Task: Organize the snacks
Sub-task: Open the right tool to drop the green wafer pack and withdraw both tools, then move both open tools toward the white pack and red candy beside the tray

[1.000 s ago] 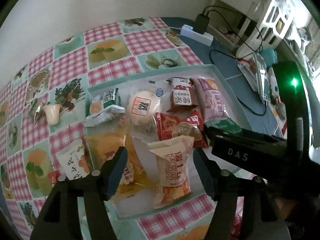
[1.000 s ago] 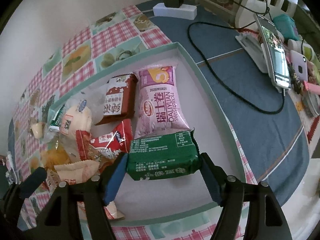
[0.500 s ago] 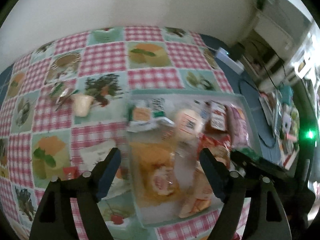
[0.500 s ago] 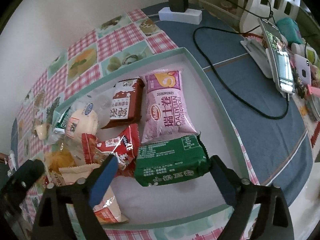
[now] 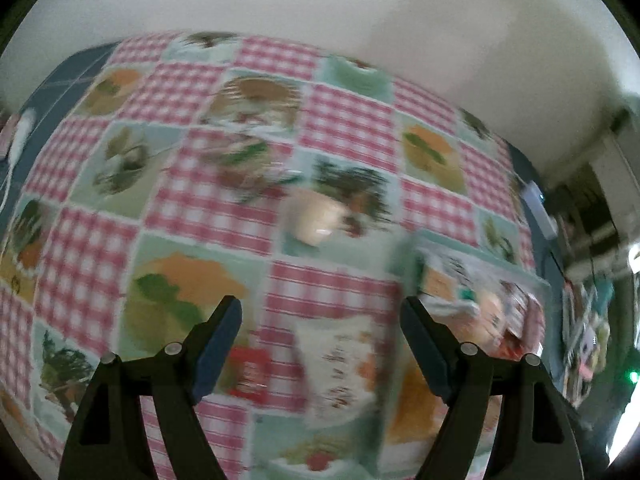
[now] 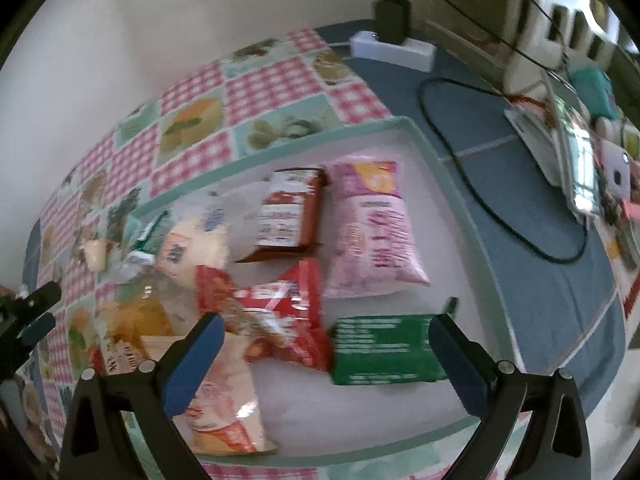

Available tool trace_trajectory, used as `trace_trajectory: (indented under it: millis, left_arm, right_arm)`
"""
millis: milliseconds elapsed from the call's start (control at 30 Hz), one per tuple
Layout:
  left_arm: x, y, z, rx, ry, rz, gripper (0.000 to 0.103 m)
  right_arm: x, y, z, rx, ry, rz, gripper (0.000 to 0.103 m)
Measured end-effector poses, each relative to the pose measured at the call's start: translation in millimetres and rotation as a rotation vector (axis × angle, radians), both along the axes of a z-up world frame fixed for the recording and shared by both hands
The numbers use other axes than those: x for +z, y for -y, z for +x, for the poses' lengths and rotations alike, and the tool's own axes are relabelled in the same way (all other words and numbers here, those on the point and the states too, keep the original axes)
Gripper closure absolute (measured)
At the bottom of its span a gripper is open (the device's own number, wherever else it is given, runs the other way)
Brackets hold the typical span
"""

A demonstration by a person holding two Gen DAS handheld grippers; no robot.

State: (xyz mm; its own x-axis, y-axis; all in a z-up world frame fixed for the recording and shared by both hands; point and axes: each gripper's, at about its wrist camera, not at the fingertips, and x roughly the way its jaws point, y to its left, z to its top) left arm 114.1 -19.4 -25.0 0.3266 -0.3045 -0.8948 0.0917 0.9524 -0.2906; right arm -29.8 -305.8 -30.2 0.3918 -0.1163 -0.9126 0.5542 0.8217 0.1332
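A: Right gripper [image 6: 322, 334] fingers have just spread, leaving the green pack [image 6: 384, 350] in the tray [image 6: 452, 168].
B: Left gripper [image 5: 320, 320], open and empty, has swung over the white packet [image 5: 340, 364] outside on the surface — probably next.

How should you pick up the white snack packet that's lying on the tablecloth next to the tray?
Probably from straight above, pinching across its narrow middle. The white packet lies flat on the tablecloth, just outside the tray, and the open left gripper is already over it. The picture is blurry, so its exact edges are hard to tell.
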Motion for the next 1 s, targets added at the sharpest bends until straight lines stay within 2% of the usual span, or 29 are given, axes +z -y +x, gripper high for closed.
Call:
trace_trajectory:
  millis: [133,200,233,333,667,1000]
  left_arm:
    - [-7,-35,13,0.091,-0.014,0.004,0.021]
    - [-9,-49,18,0.124,-0.010,0.012,0.017]
    - [-9,-56,20,0.139,-0.007,0.017,0.011]
    - [-9,-74,23,0.170,0.010,0.029,0.010]
    - [-7,-106,27,0.227,0.030,0.063,0.010]
    - [-13,-111,27,0.222,0.001,0.059,0.010]
  right_arm:
    - [8,-16,8,0.035,0.043,-0.003,0.000]
    - [14,-23,11,0.045,0.077,0.012,0.000]
    - [16,-27,13,0.047,0.093,0.016,0.000]
    - [22,-42,21,0.058,0.129,0.018,0.000]
    - [24,-97,50,0.160,0.159,0.049,0.000]
    - [18,-156,77,0.302,0.146,0.066,0.000]
